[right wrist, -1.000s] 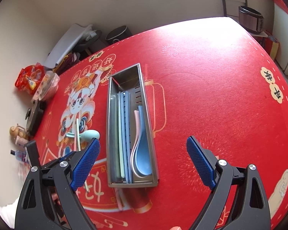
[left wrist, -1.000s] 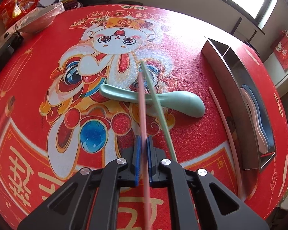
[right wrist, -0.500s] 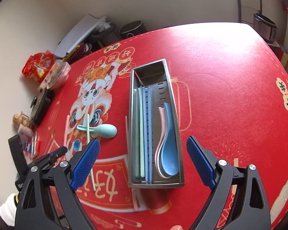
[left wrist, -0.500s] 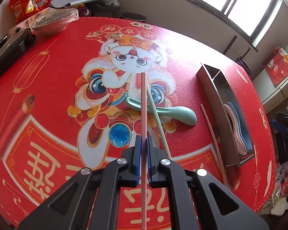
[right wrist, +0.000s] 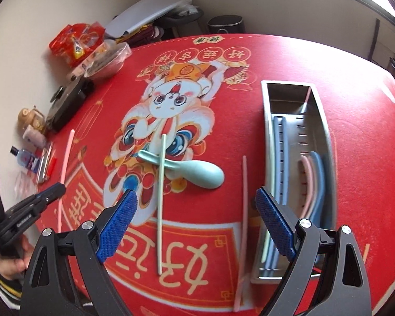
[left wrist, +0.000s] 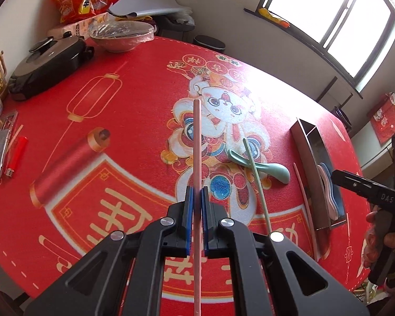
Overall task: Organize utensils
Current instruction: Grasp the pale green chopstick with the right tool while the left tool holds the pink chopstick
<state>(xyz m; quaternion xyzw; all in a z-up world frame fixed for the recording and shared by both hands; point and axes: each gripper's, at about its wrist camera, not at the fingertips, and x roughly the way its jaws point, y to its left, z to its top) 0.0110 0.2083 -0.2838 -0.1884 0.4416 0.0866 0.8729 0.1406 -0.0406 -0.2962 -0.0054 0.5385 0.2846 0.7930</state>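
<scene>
Left gripper (left wrist: pixel 196 205) clamped pink chopstick (left wrist: pixel 197 158) mid-frame; right gripper (right wrist: pixel 196 220) stood wide, empty. Risk: long overhang could pivot, slip, or strike metal tray (left wrist: pixel 306 152) wall.

Both tools wear matte black angular frames with triangular cut-outs and round silver screws at the pivots. The left gripper (left wrist: pixel 195 205) carries smooth blue pads; the right gripper (right wrist: pixel 196 221) shows blue pads (right wrist: pixel 117 221) with a diamond knurl. White lettering marks the black bodies (too small to read). A dark cuff with yellow and white stripes (right wrist: pixel 2 284) at the near left.
</scene>
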